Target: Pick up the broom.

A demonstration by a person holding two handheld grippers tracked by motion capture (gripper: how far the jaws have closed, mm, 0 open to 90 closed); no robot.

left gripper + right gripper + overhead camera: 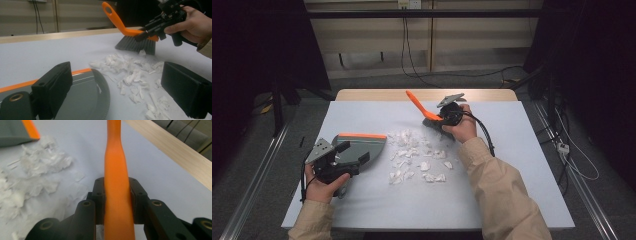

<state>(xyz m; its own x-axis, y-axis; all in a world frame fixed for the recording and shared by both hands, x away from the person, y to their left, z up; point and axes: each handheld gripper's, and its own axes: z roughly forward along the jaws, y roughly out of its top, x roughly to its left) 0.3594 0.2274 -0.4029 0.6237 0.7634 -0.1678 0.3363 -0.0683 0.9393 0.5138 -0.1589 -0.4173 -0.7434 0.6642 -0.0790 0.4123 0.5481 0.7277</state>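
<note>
Sweeping step: right tongs [117, 192] pinching brush [135, 41], bristles down at far edge of paper scraps [414, 157]. Left tongs [120, 92] spread beside dustpan [359, 147], left of scraps. Next: drag scraps toward dustpan.

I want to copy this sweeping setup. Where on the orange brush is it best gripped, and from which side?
Grip the brush low on its flat orange handle, just above the bristles, coming from behind the head. The right gripper is clamped there, leaving the bristles free to reach the paper scraps.
</note>
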